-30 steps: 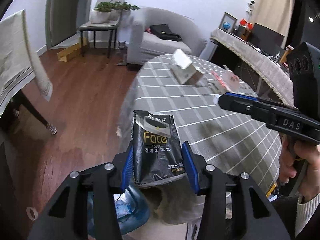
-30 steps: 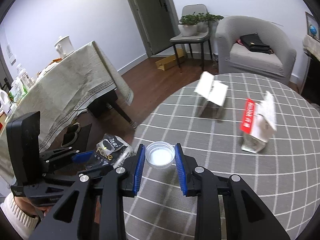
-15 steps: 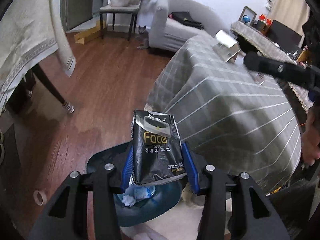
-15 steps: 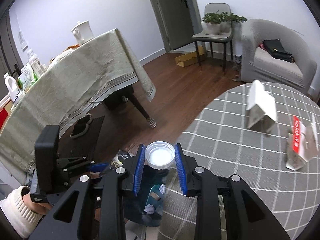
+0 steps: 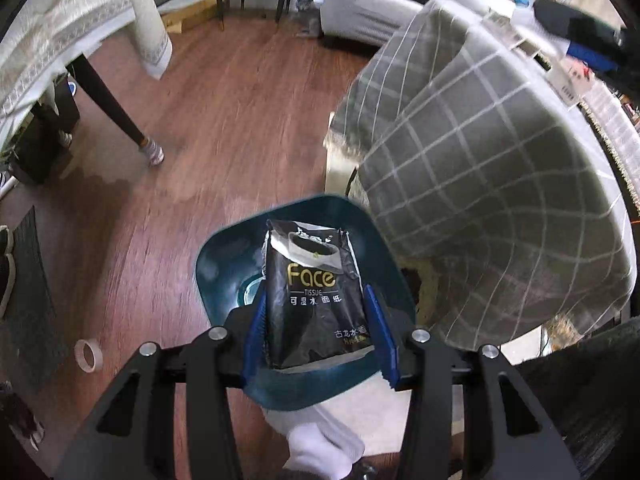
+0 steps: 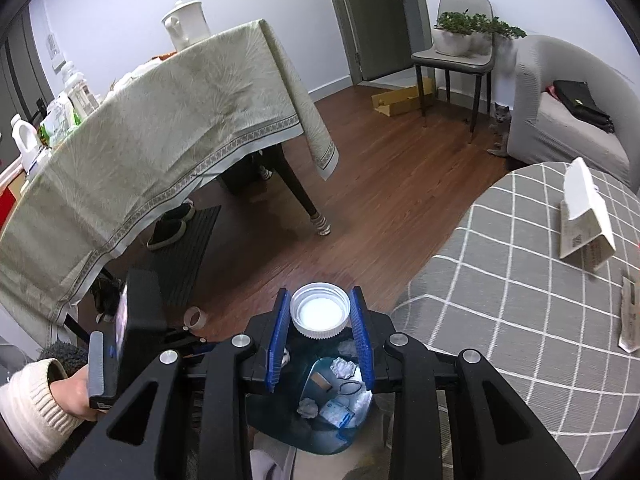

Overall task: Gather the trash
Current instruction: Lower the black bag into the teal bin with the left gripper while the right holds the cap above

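Note:
My left gripper is shut on a black "Face" tissue packet and holds it right over the open teal trash bin on the floor. My right gripper is shut on a white plastic lid and holds it above the same bin, which holds crumpled paper and wrappers. The left gripper's body shows at the lower left of the right wrist view.
A round table with a grey checked cloth stands right of the bin and carries white cardboard boxes. A long table with a beige cloth is left. A tape roll lies on the wood floor. A grey sofa is behind.
Both grippers have moved off the round table and down toward the floor, over the teal bin. Each still holds its item.

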The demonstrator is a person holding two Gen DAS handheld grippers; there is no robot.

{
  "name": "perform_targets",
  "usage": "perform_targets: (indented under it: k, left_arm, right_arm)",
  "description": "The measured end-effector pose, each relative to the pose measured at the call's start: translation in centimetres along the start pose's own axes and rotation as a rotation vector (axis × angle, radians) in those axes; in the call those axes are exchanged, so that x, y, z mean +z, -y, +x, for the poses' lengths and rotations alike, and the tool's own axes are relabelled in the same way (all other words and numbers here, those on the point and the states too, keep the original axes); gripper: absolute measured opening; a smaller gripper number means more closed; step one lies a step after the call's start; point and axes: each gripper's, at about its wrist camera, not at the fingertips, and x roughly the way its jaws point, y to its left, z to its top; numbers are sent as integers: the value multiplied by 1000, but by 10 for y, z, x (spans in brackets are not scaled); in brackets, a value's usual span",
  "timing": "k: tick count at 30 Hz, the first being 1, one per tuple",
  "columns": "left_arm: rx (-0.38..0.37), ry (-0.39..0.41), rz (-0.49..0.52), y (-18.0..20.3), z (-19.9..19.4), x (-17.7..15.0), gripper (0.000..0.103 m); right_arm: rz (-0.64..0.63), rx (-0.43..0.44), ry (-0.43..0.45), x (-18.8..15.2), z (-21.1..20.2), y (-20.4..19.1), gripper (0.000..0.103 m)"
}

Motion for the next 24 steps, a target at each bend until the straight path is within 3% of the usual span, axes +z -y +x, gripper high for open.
perform_targets:
  k: [9,18,24]
  left_arm:
    - [19,-114,17,-6,32,-16,50]
    - [20,-179,31,-9,50,-24,50]
    - [35,-236,36,-9,62,-31,55]
  right_arm:
    - [-12,6,-20,1,11,-8,31]
    - [-21,13,-33,2,17,-13,31]
    - [-25,11,-65,2,28,-18,31]
